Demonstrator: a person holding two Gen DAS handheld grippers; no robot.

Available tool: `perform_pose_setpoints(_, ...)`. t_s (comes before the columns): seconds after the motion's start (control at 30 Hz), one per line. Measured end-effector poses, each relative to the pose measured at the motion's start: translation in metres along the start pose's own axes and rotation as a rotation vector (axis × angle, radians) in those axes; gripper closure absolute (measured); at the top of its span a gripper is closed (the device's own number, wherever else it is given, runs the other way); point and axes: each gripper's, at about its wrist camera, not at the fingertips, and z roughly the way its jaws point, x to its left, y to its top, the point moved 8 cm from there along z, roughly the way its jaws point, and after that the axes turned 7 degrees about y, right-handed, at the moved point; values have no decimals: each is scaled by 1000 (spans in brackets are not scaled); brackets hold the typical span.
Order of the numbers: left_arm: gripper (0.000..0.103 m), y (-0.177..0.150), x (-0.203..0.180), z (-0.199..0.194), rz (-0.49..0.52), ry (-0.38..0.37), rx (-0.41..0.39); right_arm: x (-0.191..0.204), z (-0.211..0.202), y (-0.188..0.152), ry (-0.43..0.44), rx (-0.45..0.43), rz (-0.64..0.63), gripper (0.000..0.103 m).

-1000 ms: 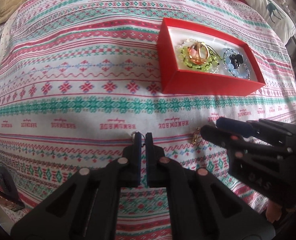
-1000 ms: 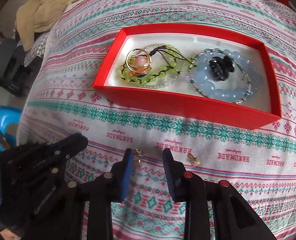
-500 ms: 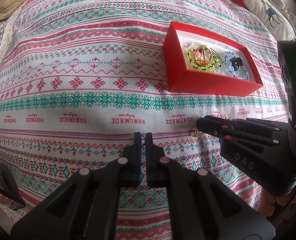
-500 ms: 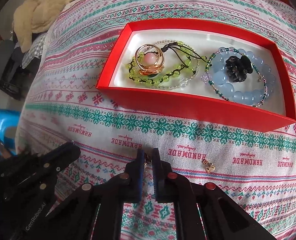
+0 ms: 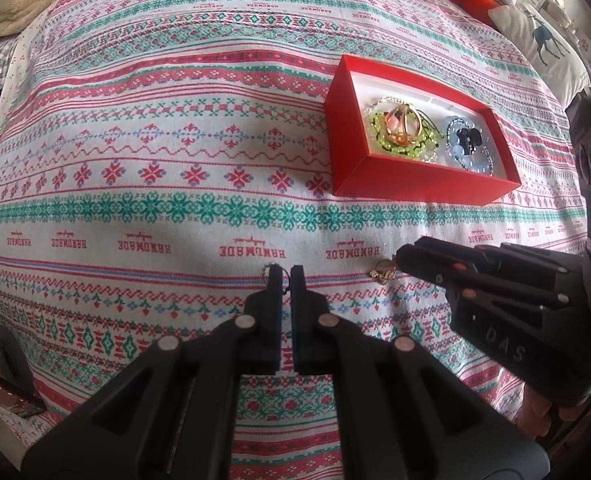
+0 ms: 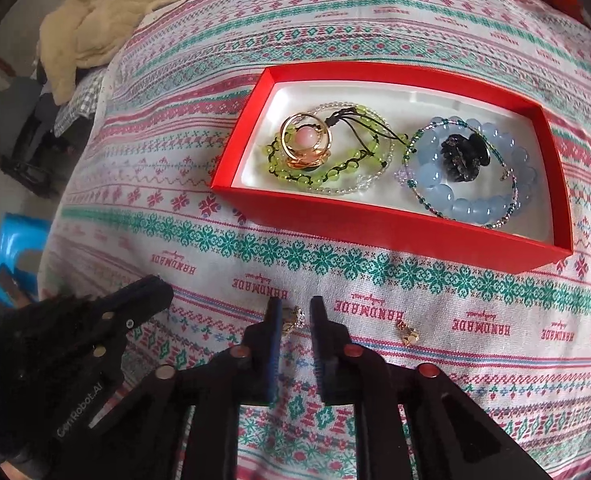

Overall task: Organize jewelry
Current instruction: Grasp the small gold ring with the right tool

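The left gripper (image 5: 286, 276) points down at the patterned cloth (image 5: 143, 152) with its jaws pressed together; a small silver ring (image 5: 272, 267) sits at the left fingertip, and whether it is pinched I cannot tell. The right gripper (image 6: 296, 316) has just been opening its jaws a little: they stand slightly apart, with a small gold earring (image 6: 294, 317) lying on the cloth between them, beside the left finger, not squeezed. A second gold earring (image 6: 408, 333) lies on the cloth just to the right of that gripper. Beyond both tools sits the red box (image 6: 375, 232), open, white inside. On its left are a green bead bracelet (image 6: 327, 172) and a gold ring with a pink ball (image 6: 307, 144); on its right a blue bead bracelet (image 6: 467, 200) around a dark hair clip (image 6: 461, 158).
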Motion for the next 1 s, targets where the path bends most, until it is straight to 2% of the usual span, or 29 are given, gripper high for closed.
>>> perform_pose_setpoints(0.07, 99, 0, 2, 0, -5, 2, 0, 5, 1, -1, -24, 10, -47, 81)
perform_pose_setpoints(0.17, 99, 0, 6, 0, -11, 2, 1, 11, 5, -3, -59, 26, -99, 69)
perform_pose_setpoints(0.2, 99, 0, 8, -1, -12, 3, 1, 12, 7, -4, -67, 30, -107, 55)
perform_pose_setpoints(0.23, 99, 0, 9, -1, -12, 3, 1, 13, 8, -4, -75, 31, -116, 46)
perform_pose_setpoints(0.47, 99, -2, 13, -1, -12, 4, 4, 23, 21, -7, -158, 45, -202, 48)
perform_pose_setpoints(0.57, 99, -2, 14, 0, -13, 3, 5, 23, 28, -11, -204, 59, -241, 53)
perform_pose_setpoints(0.67, 99, -3, 16, 1, -11, 4, 9, 24, 32, -11, -222, 59, -269, 65)
perform_pose_setpoints(0.73, 99, -3, 15, 2, -11, 6, 11, 27, 34, -10, -227, 57, -279, 78)
perform_pose_setpoints(0.77, 99, -4, 15, 3, -10, 6, 12, 27, 35, -10, -229, 56, -281, 81)
perform_pose_setpoints(1.0, 99, -3, 13, 4, -12, 7, 12, 28, 27, -4, -202, 45, -269, 82)
